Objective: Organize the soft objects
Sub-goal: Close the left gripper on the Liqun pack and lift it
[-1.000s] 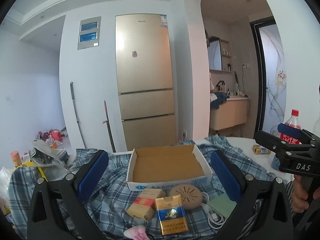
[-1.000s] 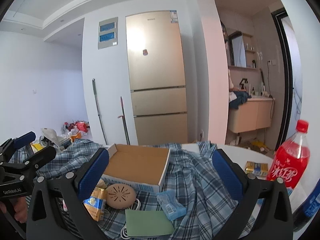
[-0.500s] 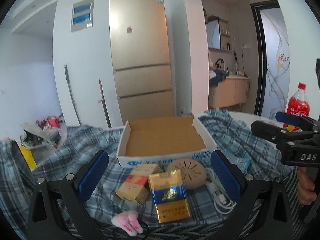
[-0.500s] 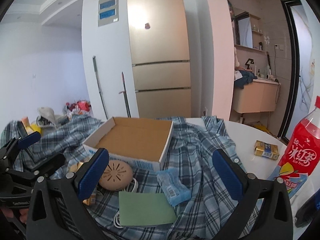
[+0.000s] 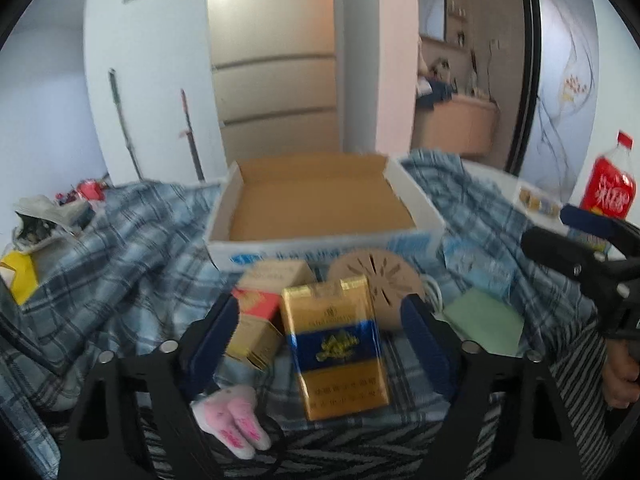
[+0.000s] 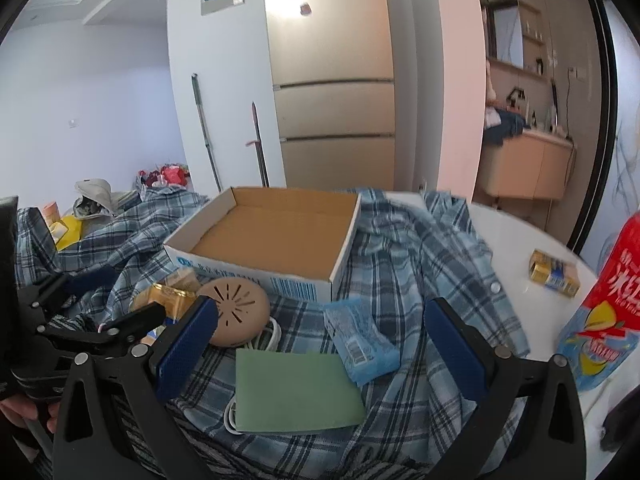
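Note:
An empty cardboard box (image 5: 320, 200) (image 6: 276, 236) sits on a blue plaid shirt (image 5: 120, 248) (image 6: 412, 264). In front of it lie a gold-and-blue cigarette pack (image 5: 334, 340), a red-and-gold pack (image 5: 256, 312), a round tan disc (image 5: 380, 280) (image 6: 236, 312), a green pad (image 5: 484, 320) (image 6: 296, 388), a blue tissue packet (image 6: 360, 340) and a small pink plush (image 5: 232, 416). My left gripper (image 5: 320, 340) is open, low over the gold pack. My right gripper (image 6: 320, 340) is open above the green pad and tissue packet.
A red drink bottle (image 5: 608, 184) (image 6: 608, 300) and a small gold pack (image 6: 554, 272) stand on the white table (image 6: 520, 240) at right. Striped fabric (image 5: 360, 452) lies at the near edge. Bags and clutter (image 5: 44, 220) sit at far left.
Both grippers have tilted down and moved closer to the objects. The left gripper's fingers stand closer together, either side of the gold pack. The right gripper has come over the green pad.

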Demonstrator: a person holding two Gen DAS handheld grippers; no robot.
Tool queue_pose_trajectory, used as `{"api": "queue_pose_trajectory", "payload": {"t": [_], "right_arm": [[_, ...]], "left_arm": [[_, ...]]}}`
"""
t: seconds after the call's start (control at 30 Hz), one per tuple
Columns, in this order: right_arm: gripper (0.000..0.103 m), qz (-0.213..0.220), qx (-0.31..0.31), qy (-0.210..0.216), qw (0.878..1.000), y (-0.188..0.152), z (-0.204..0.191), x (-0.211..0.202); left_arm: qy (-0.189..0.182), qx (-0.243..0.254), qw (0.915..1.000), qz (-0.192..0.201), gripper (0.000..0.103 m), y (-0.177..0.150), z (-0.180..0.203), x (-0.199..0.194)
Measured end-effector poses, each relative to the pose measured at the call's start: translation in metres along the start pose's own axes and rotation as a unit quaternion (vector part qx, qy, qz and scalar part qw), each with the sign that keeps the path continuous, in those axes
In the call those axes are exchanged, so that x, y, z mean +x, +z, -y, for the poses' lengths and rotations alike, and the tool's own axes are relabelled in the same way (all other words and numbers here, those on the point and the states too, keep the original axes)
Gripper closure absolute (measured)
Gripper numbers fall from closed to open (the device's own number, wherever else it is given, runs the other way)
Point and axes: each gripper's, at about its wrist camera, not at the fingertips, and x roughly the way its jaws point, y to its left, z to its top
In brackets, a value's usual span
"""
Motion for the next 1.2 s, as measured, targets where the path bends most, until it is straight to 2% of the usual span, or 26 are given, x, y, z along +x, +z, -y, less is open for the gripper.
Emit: {"api": "queue_pose_trajectory", "payload": {"t": [0.23,0.27,0.3,0.33,0.57,0.67,0.8,0.9,0.97,1.07,1.2], "right_arm": [[0.0,-0.012,0.007,0.003,1.0,-0.002,0.002,0.003],[0.0,-0.012,0.005,0.002,1.0,-0.002,0.001,0.003],[0.0,-0.012,0.003,0.002,1.0,-0.002,0.0,0.003],[0.0,-0.014,0.001,0.003,1.0,-0.002,-0.001,0.003],[0.0,-0.036,0.013,0.022,0.999,-0.002,0.004,0.01],[0.0,-0.043,0.021,0.028,0.998,-0.003,0.007,0.013],[0.0,-0.053,0.033,0.035,0.997,-0.003,0.011,0.016],[0.0,-0.066,0.044,0.045,0.996,-0.002,0.016,0.018],[0.0,-0.081,0.058,0.057,0.993,-0.002,0.022,0.023],[0.002,-0.117,0.081,0.099,0.985,-0.006,0.027,0.034],[0.006,-0.156,0.069,0.108,0.979,-0.013,0.021,0.047]], "left_arm": [[-0.02,-0.001,0.9983,-0.054,0.019,-0.005,0.002,0.019],[-0.022,-0.002,0.9978,-0.062,0.022,-0.005,0.002,0.022],[-0.023,-0.004,0.9974,-0.069,0.031,-0.006,0.001,0.024],[-0.02,-0.006,0.9971,-0.073,0.035,-0.006,0.0,0.026],[-0.028,-0.011,0.9947,-0.098,0.038,-0.007,-0.002,0.035],[-0.029,-0.012,0.9942,-0.103,0.045,-0.007,-0.001,0.037],[-0.028,-0.007,0.9977,-0.062,0.049,-0.006,0.0,0.02],[-0.026,0.0,0.9996,-0.011,0.049,-0.004,0.001,0.0],[-0.026,0.003,0.9994,0.023,0.049,-0.004,0.002,-0.013],[-0.026,0.004,0.998,0.057,0.049,-0.003,0.003,-0.025],[-0.019,0.013,0.9958,0.089,0.049,-0.002,0.007,-0.037]]}}
